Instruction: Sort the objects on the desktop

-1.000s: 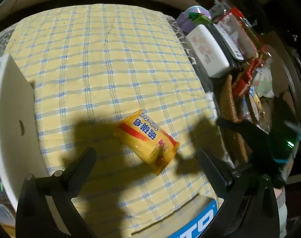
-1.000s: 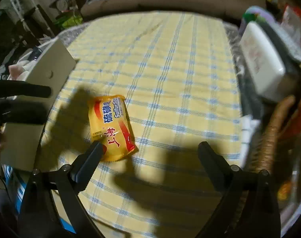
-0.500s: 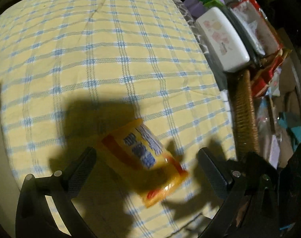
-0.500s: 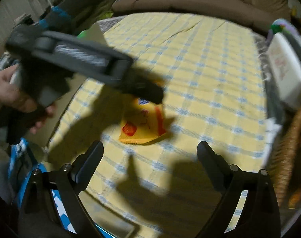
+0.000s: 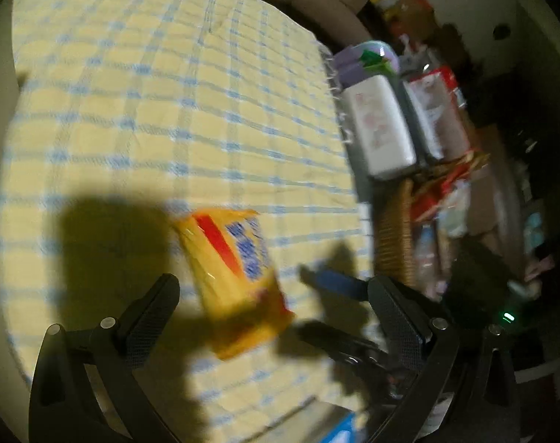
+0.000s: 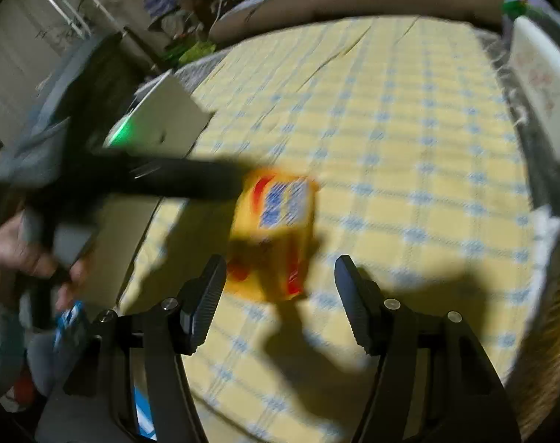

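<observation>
Lying on the yellow cloth with blue check lines (image 5: 206,118), the yellow plastic soap packet with a red band and blue lettering (image 5: 235,277) sits just ahead of both hand-held grippers. In the left wrist view it falls between the two black fingers of the left gripper (image 5: 272,295), nearer the left-hand one, and no pad touches it; those jaws stand wide and hold nothing. In the right wrist view the packet (image 6: 276,229) lies just beyond the right gripper (image 6: 280,288), whose jaws have just been closing and now stand at a middling gap, with nothing pressed between the pads. The left gripper's dark finger (image 6: 176,181) reaches in from the left up to the packet's edge; blur hides whether it touches. A hand (image 6: 17,254) grips that tool. The cloth beyond the packet is open. A white box (image 5: 379,129) and a woven basket (image 5: 394,236) line the cloth's right edge; a pale flat board (image 6: 161,125) stands at its left.
</observation>
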{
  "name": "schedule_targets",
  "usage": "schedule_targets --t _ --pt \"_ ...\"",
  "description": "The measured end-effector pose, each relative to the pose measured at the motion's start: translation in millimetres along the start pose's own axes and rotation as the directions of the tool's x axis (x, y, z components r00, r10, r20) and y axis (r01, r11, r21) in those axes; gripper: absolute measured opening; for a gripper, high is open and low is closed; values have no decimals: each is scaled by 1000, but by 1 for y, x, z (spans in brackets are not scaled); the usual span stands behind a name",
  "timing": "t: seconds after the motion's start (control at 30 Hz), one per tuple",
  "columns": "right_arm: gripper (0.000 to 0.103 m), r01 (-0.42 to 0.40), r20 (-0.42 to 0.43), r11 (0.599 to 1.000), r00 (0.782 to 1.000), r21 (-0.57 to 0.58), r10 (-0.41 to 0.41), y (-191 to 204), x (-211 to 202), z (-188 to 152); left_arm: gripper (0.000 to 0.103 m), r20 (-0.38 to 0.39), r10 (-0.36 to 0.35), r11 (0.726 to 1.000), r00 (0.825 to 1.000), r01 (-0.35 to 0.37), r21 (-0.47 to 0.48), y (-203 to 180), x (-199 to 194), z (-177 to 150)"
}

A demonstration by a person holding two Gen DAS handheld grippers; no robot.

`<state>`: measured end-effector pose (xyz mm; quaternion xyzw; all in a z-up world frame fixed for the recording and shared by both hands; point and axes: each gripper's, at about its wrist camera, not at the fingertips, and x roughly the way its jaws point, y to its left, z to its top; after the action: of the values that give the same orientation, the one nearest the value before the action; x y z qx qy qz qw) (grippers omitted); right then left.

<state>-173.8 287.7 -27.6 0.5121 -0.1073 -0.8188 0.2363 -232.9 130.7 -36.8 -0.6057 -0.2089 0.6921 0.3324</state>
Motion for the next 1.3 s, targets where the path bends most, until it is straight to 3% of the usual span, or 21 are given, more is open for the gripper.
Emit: schedule_targets --t 0.23,0.37,0.5,0.57,0.63,0.7,0.83,0.93,1.03,1.17,1.23,1.3 --pt "60 -73 -97 991 993 -117 61 25 26 -7 103 -44 -59 997 997 56 -52 1 29 23" --pt "60 -189 -112 974 978 -122 176 41 25 -12 103 -86 -109 993 990 106 -48 -9 43 39" --pt "60 -192 -92 974 979 -122 181 39 9 -16 103 -64 -26 997 998 30 68 -27 29 41" --pt "60 -129 -57 984 991 -122 123 29 -7 -17 103 -25 64 990 998 -61 125 -31 11 28" --pt "60 -13 -17 992 1000 -122 11 15 -23 -14 103 13 146 978 989 -146 146 -26 -6 11" --pt "60 34 27 999 999 -34 -33 -9 -35 -4 103 9 135 981 991 -135 141 -19 -15 -5" --pt "60 -76 110 960 993 271 47 -63 -35 18 103 -30 140 974 990 -132 184 -15 -18 -36" --pt "60 -109 88 934 993 341 83 -79 -14 34 103 -91 206 939 974 -171 298 -30 3 -55" --pt "60 -64 33 949 998 308 57 -74 17 48 103 -98 313 890 945 -255 378 -36 24 -60" --pt "58 -21 -61 967 997 253 38 -64 47 50 103 -71 413 840 908 -349 414 -27 40 -54" --pt "47 -24 -90 975 995 222 45 -58 48 42 103 -64 452 822 890 -388 417 -16 41 -50" --pt "43 -33 -106 977 993 208 56 -52 43 31 103 -45 456 822 889 -401 405 -7 36 -45"
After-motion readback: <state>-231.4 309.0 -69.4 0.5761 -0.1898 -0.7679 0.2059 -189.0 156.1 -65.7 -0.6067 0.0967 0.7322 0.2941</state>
